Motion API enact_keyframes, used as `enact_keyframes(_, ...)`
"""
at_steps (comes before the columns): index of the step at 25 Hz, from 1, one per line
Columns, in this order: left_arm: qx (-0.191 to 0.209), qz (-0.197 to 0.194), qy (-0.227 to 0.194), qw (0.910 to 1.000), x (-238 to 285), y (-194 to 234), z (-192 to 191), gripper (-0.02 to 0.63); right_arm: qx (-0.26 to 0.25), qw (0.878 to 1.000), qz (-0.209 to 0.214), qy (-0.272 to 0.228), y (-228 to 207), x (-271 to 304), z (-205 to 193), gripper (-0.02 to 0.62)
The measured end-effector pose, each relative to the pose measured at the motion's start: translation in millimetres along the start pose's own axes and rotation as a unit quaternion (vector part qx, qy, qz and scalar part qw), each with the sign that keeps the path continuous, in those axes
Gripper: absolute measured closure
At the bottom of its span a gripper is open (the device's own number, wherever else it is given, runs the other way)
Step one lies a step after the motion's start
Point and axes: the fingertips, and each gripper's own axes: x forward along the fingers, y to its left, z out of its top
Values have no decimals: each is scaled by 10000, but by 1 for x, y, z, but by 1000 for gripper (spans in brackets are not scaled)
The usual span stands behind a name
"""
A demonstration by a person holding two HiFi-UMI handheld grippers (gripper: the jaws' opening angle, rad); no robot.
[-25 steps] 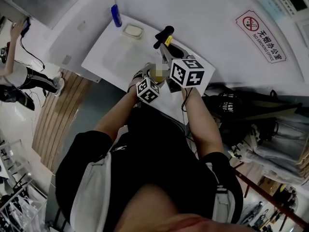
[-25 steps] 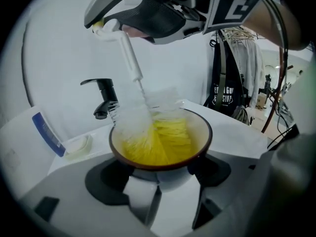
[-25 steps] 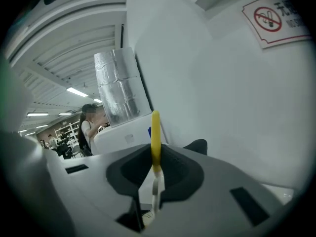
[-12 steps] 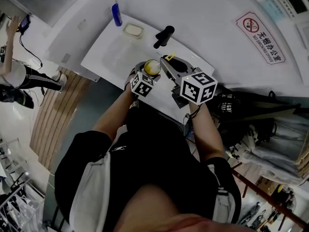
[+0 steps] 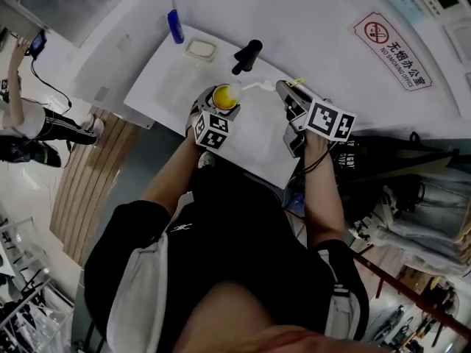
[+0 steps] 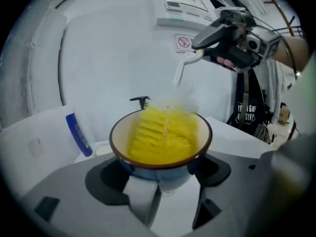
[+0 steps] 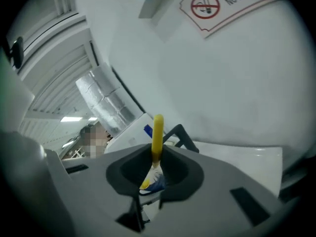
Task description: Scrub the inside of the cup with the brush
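Note:
My left gripper (image 6: 163,184) is shut on a cup (image 6: 160,164), blue outside with a brown rim. In the head view the cup (image 5: 224,96) is held over the white sink counter. Yellow brush bristles (image 6: 160,137) fill the cup's inside and look blurred. A thin white brush handle (image 5: 257,87) runs from the cup to my right gripper (image 5: 285,90), which is shut on it. In the right gripper view the handle's yellow end (image 7: 157,132) sticks up between the jaws of the right gripper (image 7: 152,181). From the left gripper view the right gripper (image 6: 232,31) hangs high to the right.
A black faucet (image 5: 248,55) stands behind the cup, with a soap dish (image 5: 201,48) and a blue bottle (image 5: 175,24) further left on the white sink counter (image 5: 165,87). A no-smoking sign (image 5: 388,44) is on the wall. A person (image 5: 22,116) stands far left; bags (image 5: 383,175) lie right.
My right gripper has swung to the right, away from the cup, with the handle in it. The left gripper and cup shifted slightly up and left; the yellow bristles now show in the cup.

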Motion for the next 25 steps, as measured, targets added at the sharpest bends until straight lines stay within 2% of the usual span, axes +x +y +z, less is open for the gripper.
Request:
enact_keyframes(4, 594, -42, 10, 9982, -3, -15, 1, 221, 438, 9978, -438, -220, -33, 12, 14, 540)
enact_keyframes(8, 1231, -260, 36, 9920, -4, -39, 0, 221, 590, 9950, -623, -512, -45, 31, 30, 540)
enact_keyframes(12, 1743, -454, 156, 9835, -4, -56, -5, 221, 249, 9970, -561, -479, -27, 51, 39, 540)
enact_keyframes(15, 2015, -478, 278, 9779, -4, -60, -8, 221, -50, 9986, -346, -384, -7, 65, 41, 540)
enact_keyframes(20, 1887, -573, 378, 9796, -3, -58, -10, 221, -528, 9978, 243, -317, 31, 76, 37, 538)
enact_keyframes(25, 1252, -700, 399, 9889, -2, -53, -11, 220, -1064, 9918, 697, -107, 66, 73, 24, 532)
